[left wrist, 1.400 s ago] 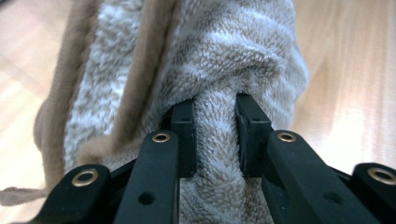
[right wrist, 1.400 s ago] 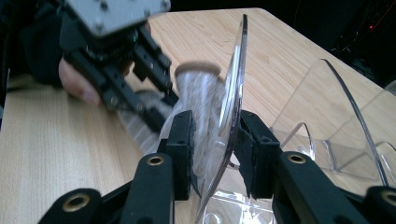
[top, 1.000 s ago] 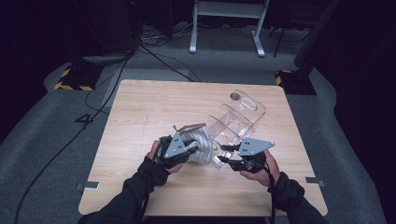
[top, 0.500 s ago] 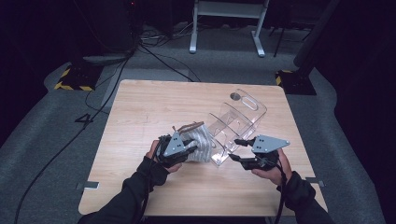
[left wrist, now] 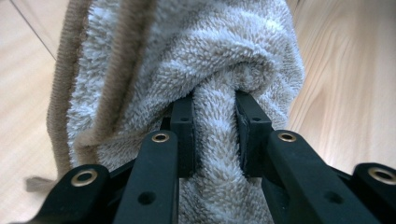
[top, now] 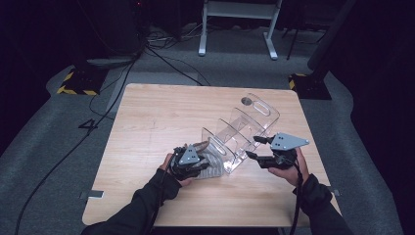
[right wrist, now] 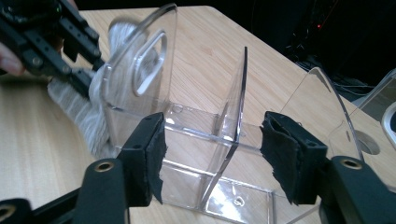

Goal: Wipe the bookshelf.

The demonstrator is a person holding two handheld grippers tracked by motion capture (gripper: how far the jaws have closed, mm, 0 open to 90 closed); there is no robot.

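High view: left gripper (top: 192, 161) clamped on beige towel (top: 208, 159), low on wooden table (top: 147, 122), against near end of clear acrylic rack (top: 242, 129). Right gripper (top: 258, 149) just beside rack's right side, jaws apart.

Left gripper view: pads (left wrist: 183, 126) pinch fluffy towel fold (left wrist: 215, 140), table behind.

Right gripper view: jaws just been opening, rack divider (right wrist: 236, 121) between them, pads (right wrist: 154, 154) not pressing. Left gripper (right wrist: 56, 42) and towel (right wrist: 84, 112) beyond end panel.

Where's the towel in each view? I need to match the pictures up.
High view: towel lower centre, under the left gripper, against the clear rack's near end.
Left gripper view: towel across the middle, a fold pinched between the jaws.
Right gripper view: towel upper left, behind the rack's end panel.
Shared landmark: the rack.
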